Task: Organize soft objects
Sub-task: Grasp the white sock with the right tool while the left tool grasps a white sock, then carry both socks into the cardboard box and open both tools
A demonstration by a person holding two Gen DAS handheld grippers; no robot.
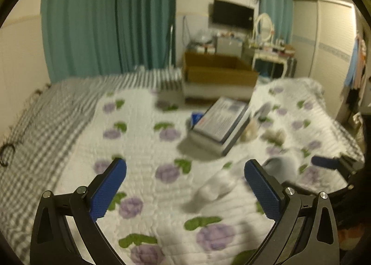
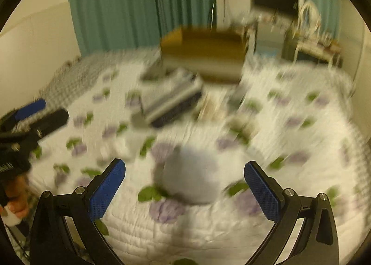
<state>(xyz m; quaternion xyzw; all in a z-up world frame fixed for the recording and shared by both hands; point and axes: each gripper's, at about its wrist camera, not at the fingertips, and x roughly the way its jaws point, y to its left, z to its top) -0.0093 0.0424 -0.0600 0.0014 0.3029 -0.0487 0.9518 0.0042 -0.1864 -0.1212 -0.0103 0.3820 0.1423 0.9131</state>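
Note:
Both views are blurred by motion. My left gripper (image 1: 185,172) is open and empty above a white quilt with purple flowers (image 1: 143,149). A small white soft thing (image 1: 214,189) lies on the quilt just ahead of it. My right gripper (image 2: 184,173) is open, with a round pale grey soft object (image 2: 191,175) lying on the quilt between and just beyond its fingers. That grey object also shows in the left wrist view (image 1: 281,166), beside the right gripper's blue fingertip (image 1: 321,161). The left gripper shows at the left edge of the right wrist view (image 2: 41,113).
A thick book (image 1: 220,125) lies mid-bed, with small pale soft items (image 1: 251,129) to its right. An open cardboard box (image 1: 218,71) stands at the far end of the bed. A grey-striped blanket (image 1: 46,130) covers the left side. Curtains, a TV and a dresser stand beyond.

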